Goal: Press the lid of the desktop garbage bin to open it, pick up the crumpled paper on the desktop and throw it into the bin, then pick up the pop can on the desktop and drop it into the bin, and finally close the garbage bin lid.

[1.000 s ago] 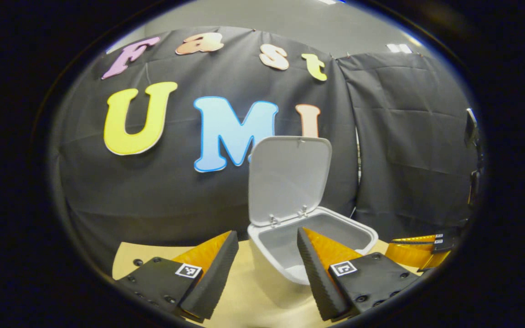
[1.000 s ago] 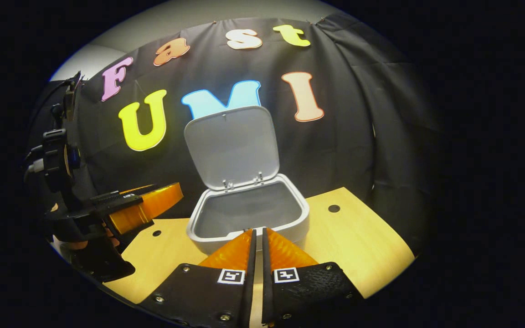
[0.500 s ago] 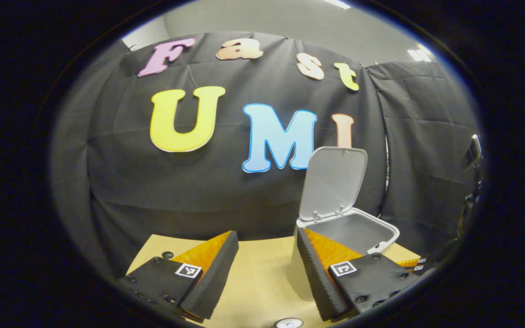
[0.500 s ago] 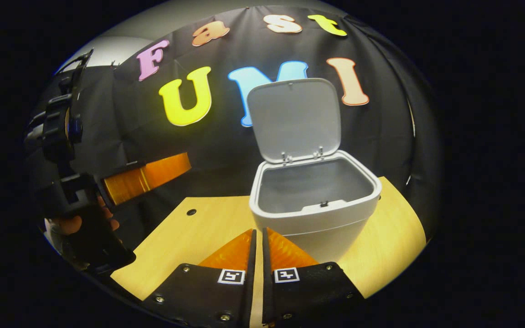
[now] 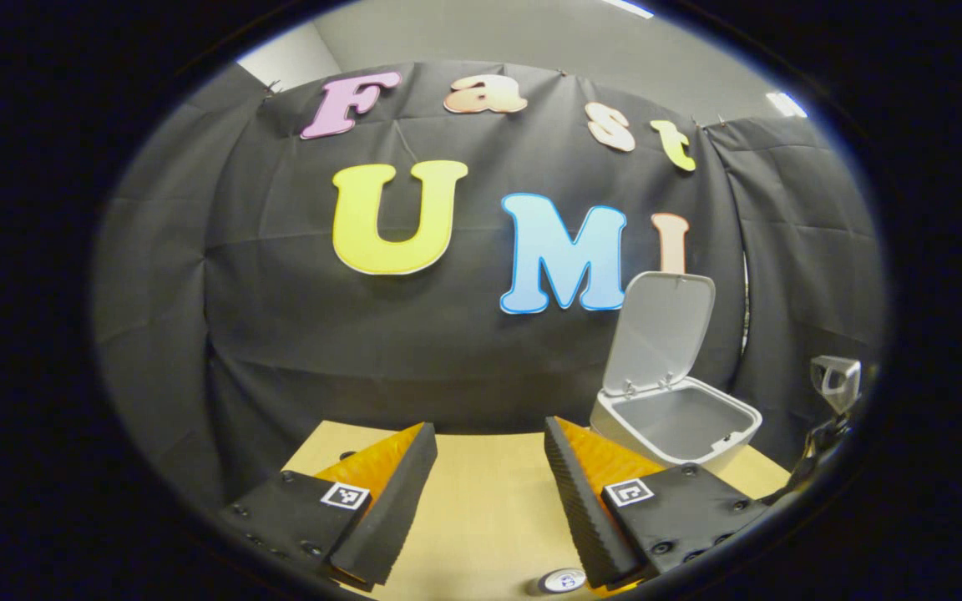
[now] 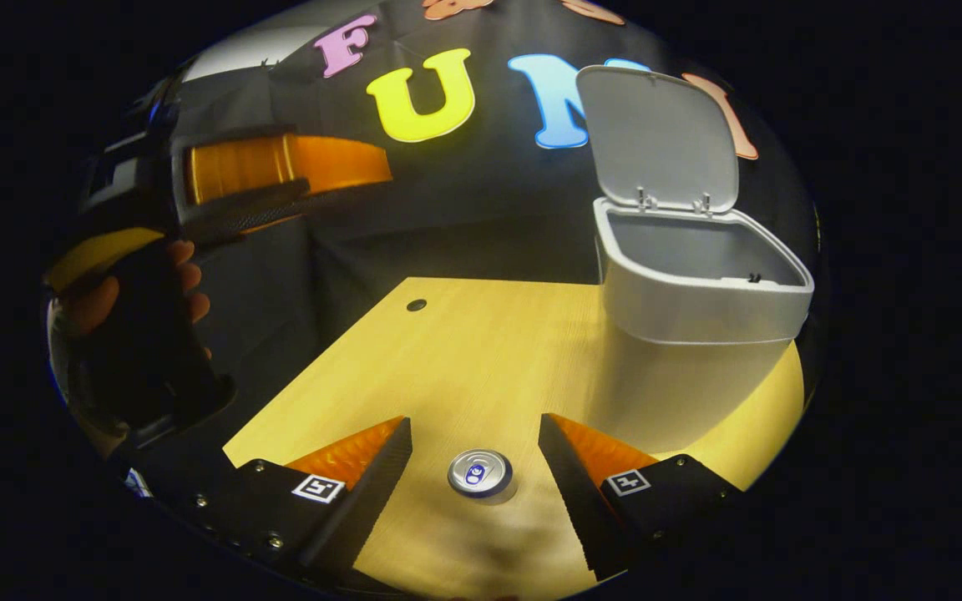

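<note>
Bins: one garbage bin (image 6: 702, 292), lid (image 6: 660, 138) up, at 2 o'clock
Cans: one pop can (image 6: 480, 473) (upright) on tabletop (image 6: 464, 359)
Jaws: left gripper (image 5: 489, 509) and right gripper (image 6: 474, 501) both spread, empty

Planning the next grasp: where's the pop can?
In the right gripper view, the pop can stands upright on the desktop between the open right gripper fingers, near the bin.

Booth wall: black cloth (image 5: 297, 334), creased, hung in panels, with a vertical seam at 3 o'clock in the left gripper view. Ceiling: pale grey (image 5: 481, 37), at 12 o'clock above the cloth, with a bright light strip (image 5: 786, 104) at 2 o'clock. Tabletop: light wood grain (image 6: 481, 351), at 6 o'clock, one small dark round hole (image 6: 417, 305) near its far-left corner, lit warm yellow.
</note>
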Demonstrator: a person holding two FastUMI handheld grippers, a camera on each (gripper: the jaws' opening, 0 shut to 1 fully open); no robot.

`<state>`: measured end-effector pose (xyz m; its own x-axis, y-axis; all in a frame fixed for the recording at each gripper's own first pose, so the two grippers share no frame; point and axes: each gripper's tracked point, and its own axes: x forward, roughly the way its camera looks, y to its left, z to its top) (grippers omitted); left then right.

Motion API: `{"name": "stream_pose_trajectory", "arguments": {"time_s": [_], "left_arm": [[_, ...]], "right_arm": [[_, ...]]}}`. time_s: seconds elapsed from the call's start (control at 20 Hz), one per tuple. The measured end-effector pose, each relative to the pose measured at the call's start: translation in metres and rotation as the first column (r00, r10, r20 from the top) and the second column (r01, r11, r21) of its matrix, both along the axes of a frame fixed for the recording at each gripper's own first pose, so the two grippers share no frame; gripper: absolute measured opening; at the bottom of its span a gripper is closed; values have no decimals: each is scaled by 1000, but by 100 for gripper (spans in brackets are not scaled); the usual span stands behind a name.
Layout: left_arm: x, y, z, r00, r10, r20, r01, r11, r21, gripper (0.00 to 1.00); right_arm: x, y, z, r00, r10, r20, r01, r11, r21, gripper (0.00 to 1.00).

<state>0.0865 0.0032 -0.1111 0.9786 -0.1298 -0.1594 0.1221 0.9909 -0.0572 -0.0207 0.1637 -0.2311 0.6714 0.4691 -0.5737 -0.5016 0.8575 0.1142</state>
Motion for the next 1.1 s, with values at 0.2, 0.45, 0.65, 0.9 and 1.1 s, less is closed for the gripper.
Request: {"name": "stream_pose_trajectory", "arguments": {"time_s": [0.2, 0.45, 0.65, 0.9, 1.1], "left_arm": [[-9, 21, 3, 999, 47, 2, -47, 999, 5, 87], [-23, 48, 5, 995, 104, 6, -104, 994, 14, 92], [-33, 61, 0, 991, 131, -4, -131, 991, -7, 92], [-37, 67, -6, 989, 147, -18, -147, 989, -33, 89], [-38, 64, -10, 990, 137, -24, -138, 990, -27, 89]], "right_arm": [[-1, 5, -18, 999, 16, -34, -17, 999, -38, 98], [2, 4, -57, 994, 12, -105, -25, 992, -124, 98], [0, -2, -96, 982, 2, -191, -40, 980, -195, 98], [-7, -1, -115, 971, 18, -237, -76, 968, -239, 98], [0, -3, -114, 977, 10, -212, -66, 963, -261, 93]]}}
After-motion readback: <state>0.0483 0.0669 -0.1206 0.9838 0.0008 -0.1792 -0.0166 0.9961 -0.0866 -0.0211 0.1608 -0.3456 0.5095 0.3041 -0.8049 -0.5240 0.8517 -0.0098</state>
